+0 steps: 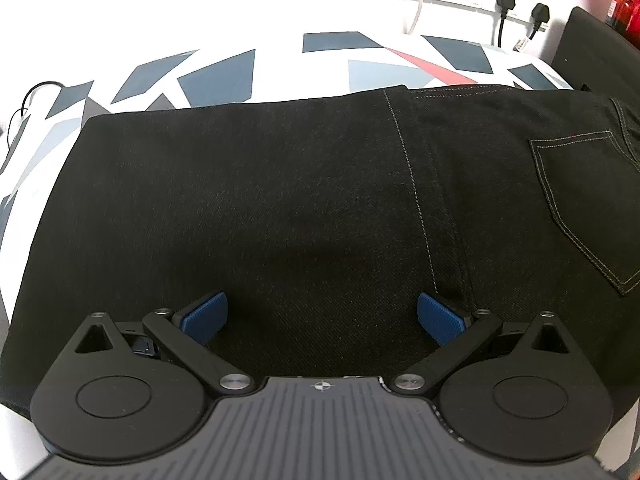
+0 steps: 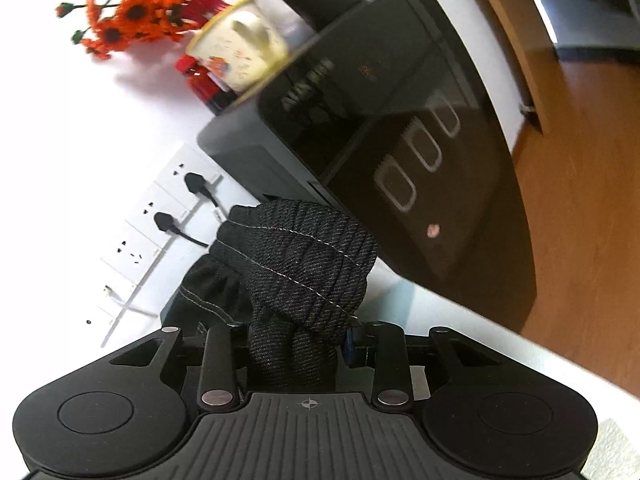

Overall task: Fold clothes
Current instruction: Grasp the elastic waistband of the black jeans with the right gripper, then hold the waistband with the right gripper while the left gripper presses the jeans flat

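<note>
While the left claw (image 1: 322, 314) gapes wide over black jeans (image 1: 280, 200), the right claw (image 2: 300, 344) clamps a bunched fold.

We see black jeans (image 1: 280, 200) with pale stitches. The cloth (image 1: 216, 76) under them is white with blue, grey and red shapes. Our gripper pads (image 1: 206, 314) are blue. The flowers (image 2: 136, 12) are orange.
</note>
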### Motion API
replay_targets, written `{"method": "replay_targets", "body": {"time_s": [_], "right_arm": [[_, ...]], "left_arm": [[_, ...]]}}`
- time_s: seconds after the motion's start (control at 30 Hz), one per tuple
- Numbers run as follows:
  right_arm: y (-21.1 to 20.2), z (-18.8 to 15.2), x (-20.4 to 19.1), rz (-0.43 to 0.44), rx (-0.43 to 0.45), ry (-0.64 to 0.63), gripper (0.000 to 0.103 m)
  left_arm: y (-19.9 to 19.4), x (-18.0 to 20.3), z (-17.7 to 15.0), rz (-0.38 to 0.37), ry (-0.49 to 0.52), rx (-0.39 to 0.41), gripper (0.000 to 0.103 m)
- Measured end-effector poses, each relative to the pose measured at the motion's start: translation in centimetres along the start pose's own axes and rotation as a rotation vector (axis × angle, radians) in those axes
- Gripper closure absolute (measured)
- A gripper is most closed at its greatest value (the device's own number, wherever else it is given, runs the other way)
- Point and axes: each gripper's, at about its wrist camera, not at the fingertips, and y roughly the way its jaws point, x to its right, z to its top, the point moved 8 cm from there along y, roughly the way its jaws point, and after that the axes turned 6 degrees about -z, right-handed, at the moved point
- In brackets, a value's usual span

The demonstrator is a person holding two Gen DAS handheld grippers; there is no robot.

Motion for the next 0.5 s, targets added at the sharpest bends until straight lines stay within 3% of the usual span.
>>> {"method": "replay_targets", "body": {"time_s": [0.13,0.37,0.5], "right_arm": [[1.0,-0.5,0.9,0.015,-0.029,0.034,0.055],[2.1,-1.2,1.4,0.023,-0.026,0.058,0.05],[2.3,-0.9,1.5,0.018,-0.031,0.092,0.068]], "left_arm": [[0.0,0.0,-0.1,-0.006,0.008,0.007,0.0],[0.2,0.1,0.2,-0.005,0.019,-0.012,0.0],[0.3,0.1,0.3,-0.014,0.035,-0.013,0.0]]}}
